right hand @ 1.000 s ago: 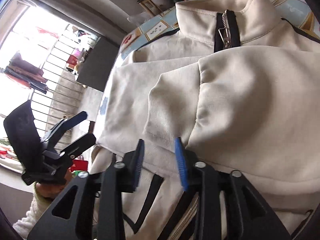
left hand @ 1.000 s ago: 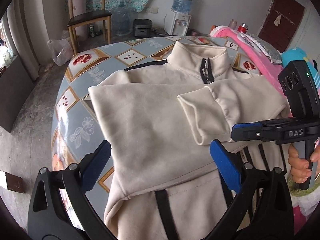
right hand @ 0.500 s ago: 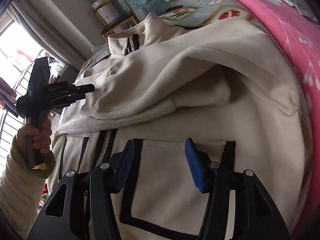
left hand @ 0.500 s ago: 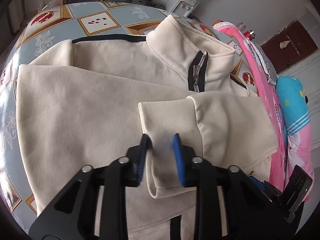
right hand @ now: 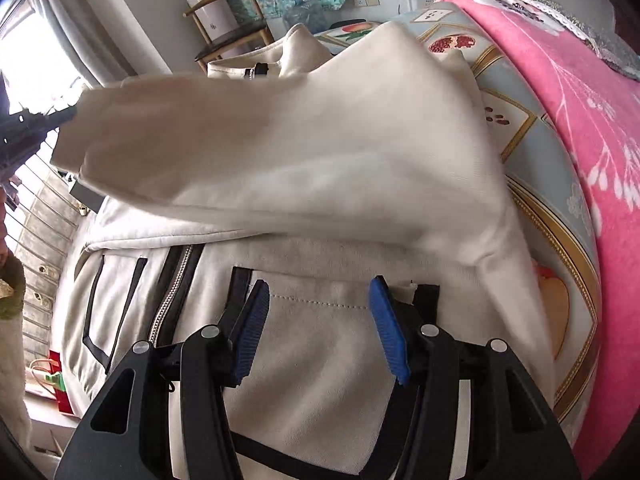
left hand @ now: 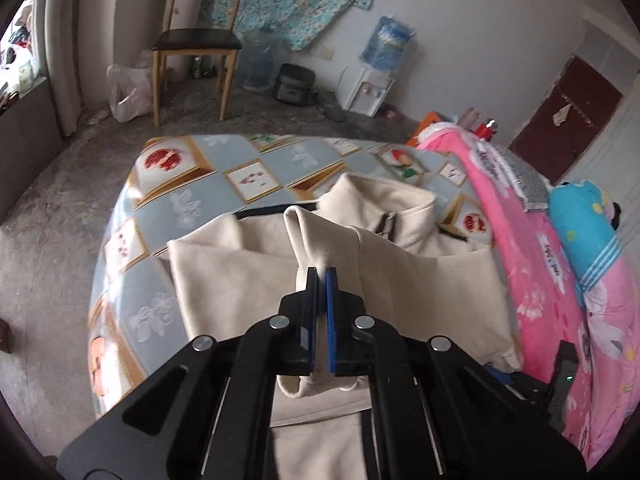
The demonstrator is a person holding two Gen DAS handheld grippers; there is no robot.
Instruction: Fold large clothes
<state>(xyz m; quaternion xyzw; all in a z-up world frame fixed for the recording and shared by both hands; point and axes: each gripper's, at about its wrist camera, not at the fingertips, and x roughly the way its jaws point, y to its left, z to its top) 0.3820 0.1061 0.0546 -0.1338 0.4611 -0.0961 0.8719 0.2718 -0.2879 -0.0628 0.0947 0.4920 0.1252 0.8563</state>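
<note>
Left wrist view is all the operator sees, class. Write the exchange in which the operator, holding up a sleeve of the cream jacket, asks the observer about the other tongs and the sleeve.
Operator: Are the right tongs gripping anything?
Observer: No. The right tongs stand open over the jacket, above its black-edged pocket panel, with nothing pinched between them.
Operator: My left tongs are shut on the sleeve. How does it look from the other side?
Observer: The sleeve stretches raised across the jacket front, with a shadowed gap beneath it. Below it the front zip runs down, left of the right tongs in the right wrist view.
</note>
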